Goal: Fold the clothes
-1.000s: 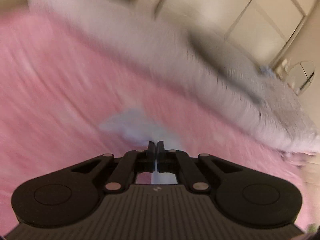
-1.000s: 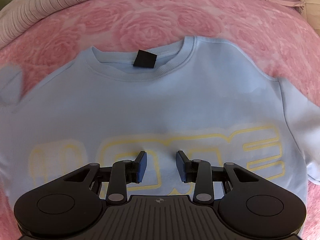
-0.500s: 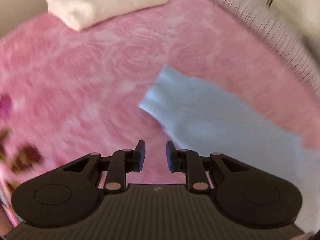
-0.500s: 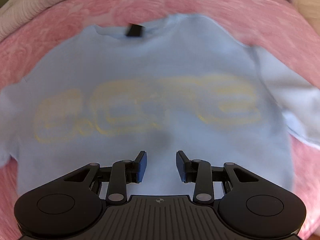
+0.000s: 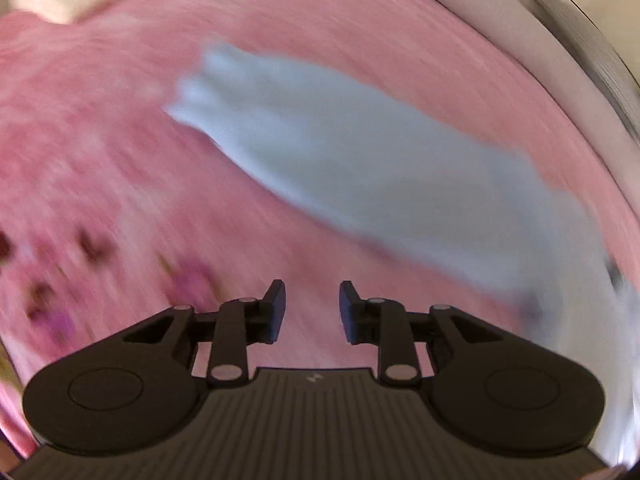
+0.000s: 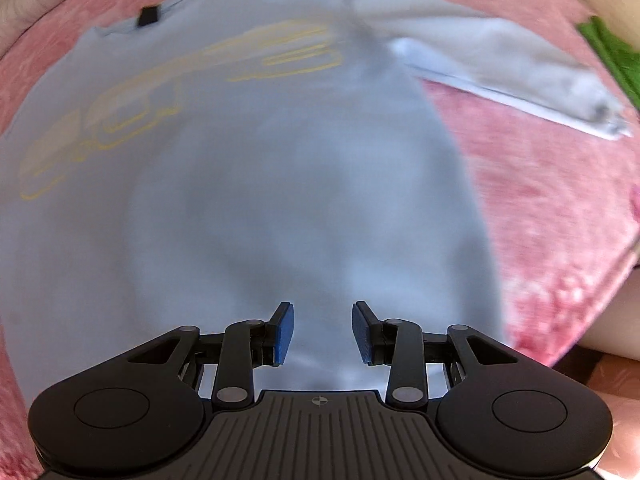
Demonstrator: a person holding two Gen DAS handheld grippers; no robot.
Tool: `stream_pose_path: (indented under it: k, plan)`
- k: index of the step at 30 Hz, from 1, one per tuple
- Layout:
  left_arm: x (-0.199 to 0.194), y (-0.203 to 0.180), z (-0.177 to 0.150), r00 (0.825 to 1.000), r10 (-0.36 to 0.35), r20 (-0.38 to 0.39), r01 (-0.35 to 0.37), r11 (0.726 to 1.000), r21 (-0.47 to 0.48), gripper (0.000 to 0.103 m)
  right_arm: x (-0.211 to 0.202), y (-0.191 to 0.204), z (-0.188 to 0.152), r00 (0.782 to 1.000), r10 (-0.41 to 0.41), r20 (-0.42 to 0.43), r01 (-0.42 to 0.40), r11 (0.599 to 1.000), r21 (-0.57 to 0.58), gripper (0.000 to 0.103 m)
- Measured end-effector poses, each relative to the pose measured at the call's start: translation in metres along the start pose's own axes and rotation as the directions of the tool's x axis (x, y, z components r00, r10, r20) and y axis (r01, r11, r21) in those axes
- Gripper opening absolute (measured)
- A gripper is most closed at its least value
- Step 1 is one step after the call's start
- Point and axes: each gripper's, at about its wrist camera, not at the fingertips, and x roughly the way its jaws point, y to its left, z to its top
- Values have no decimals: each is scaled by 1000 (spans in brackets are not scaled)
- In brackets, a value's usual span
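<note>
Soft, limp light blue sweatshirt (image 6: 260, 200) lying flat mid-frame; pinch its hem or cuff. Left gripper (image 5: 308, 312) opening on nothing, right gripper (image 6: 322, 332) parted, empty

Soft, smooth, matt cloth on the light blue sweatshirt (image 6: 280, 184), with thin yellow print (image 6: 280, 52) and a black neck tag (image 6: 148, 16). Fuzzy, plush pink cloth on the bed blanket (image 6: 540, 208). Matt black plastic on the right gripper (image 6: 322, 332), with blue finely dotted fingers (image 6: 284, 332).
</note>
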Motion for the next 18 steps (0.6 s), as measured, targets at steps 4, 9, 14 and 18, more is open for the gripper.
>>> stream_pose_path:
  k: [4, 9, 14, 18]
  plan:
    - [-5, -34, -60, 967, -207, -148, 212, 977, 16, 25, -4, -52, -13, 1000, -6, 12, 5, 996, 94, 37]
    - [-9, -56, -119, 933, -290, -213, 299, 954, 10, 30, -13, -104, -28, 992, 97, 85, -108, 984, 139, 36]
    - [-22, -62, -149, 941, -273, -198, 284, 959, 24, 31, -34, -137, -46, 955, 203, 217, -233, 964, 127, 37]
    - [-28, -61, -163, 964, -222, -149, 232, 971, 55, 36, -17, -167, -52, 951, 263, 164, -292, 938, 188, 37]
